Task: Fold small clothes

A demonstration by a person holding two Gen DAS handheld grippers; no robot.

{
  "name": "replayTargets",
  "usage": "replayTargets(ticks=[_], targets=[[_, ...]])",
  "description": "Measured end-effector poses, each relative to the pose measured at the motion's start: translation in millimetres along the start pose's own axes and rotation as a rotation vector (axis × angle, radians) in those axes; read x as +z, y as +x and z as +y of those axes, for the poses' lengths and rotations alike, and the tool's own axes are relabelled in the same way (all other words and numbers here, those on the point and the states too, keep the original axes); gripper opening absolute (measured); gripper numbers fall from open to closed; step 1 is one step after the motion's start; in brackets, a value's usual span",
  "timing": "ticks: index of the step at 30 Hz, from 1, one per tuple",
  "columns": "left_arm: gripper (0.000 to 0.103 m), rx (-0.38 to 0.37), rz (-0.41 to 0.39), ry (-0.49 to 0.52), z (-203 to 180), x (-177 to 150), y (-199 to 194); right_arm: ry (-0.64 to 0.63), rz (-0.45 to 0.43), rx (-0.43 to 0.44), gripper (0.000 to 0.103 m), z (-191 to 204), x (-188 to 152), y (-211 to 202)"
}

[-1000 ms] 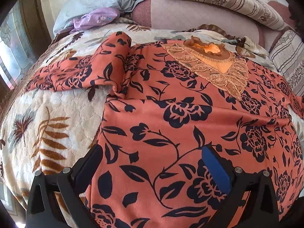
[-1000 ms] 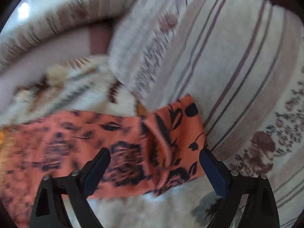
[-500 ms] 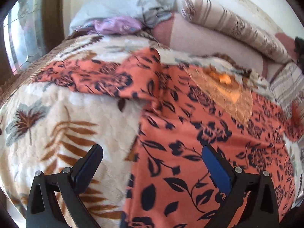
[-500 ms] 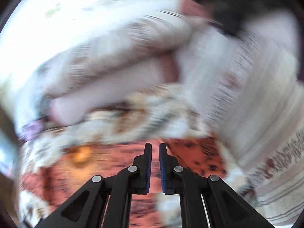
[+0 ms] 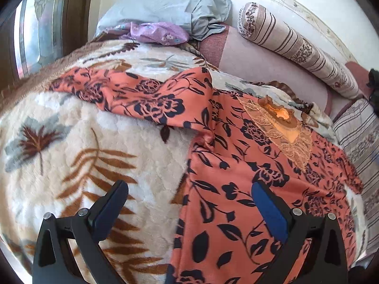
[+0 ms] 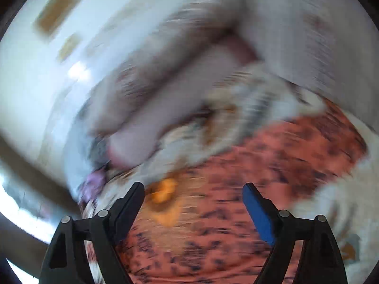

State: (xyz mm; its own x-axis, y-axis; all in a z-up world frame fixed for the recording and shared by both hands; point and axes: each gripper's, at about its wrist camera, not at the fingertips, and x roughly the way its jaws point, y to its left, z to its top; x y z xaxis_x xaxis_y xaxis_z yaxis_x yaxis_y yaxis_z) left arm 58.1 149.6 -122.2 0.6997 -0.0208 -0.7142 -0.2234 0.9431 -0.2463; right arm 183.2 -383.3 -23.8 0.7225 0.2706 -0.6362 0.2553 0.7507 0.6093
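Observation:
An orange dress with a dark flower print (image 5: 236, 165) lies spread on the bed's cream leaf-pattern blanket (image 5: 71, 146). Its left sleeve (image 5: 132, 94) stretches out to the left, and an embroidered neckline (image 5: 281, 127) lies at the far end. My left gripper (image 5: 189, 208) is open and empty above the dress's left side edge. In the blurred right wrist view the dress (image 6: 236, 201) shows below my right gripper (image 6: 193, 203), which is open and empty above it.
A grey pillow (image 5: 165, 7) and a purple cloth (image 5: 156, 33) lie at the bed's head. A striped bolster (image 5: 296, 45) runs along the wall. A striped cushion (image 5: 360, 137) sits at the right. A window (image 5: 35, 30) is at the left.
My left gripper has drawn back and to the left, showing more blanket. My right gripper was open over the right sleeve, shut half a second ago, and is open again, swinging over the dress.

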Motion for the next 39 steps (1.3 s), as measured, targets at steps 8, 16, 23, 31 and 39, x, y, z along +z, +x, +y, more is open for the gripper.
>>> replayTargets(ticks=[8,16,23,31,39], targets=[[0.103,-0.035,-0.022,0.109,-29.3,-9.0,9.6,0.263,0.012,-0.044,0.071,-152.7,30.1,34.7],[0.103,-0.004,-0.011,0.155,-34.9,-12.6,18.0,0.331,0.058,-0.123,0.006,-174.7,44.3,78.1],[0.103,-0.063,-0.070,0.083,-19.6,-1.3,-1.3,0.097,0.021,0.218,0.006,2.8,59.4,41.2],[0.103,-0.097,-0.094,-0.052,9.9,8.7,-11.0,0.039,0.178,0.620,0.009,177.7,-59.3,80.6],[0.103,-0.074,-0.087,-0.093,20.2,7.7,-8.2,0.202,0.542,0.352,0.050,105.0,-205.6,215.7]])
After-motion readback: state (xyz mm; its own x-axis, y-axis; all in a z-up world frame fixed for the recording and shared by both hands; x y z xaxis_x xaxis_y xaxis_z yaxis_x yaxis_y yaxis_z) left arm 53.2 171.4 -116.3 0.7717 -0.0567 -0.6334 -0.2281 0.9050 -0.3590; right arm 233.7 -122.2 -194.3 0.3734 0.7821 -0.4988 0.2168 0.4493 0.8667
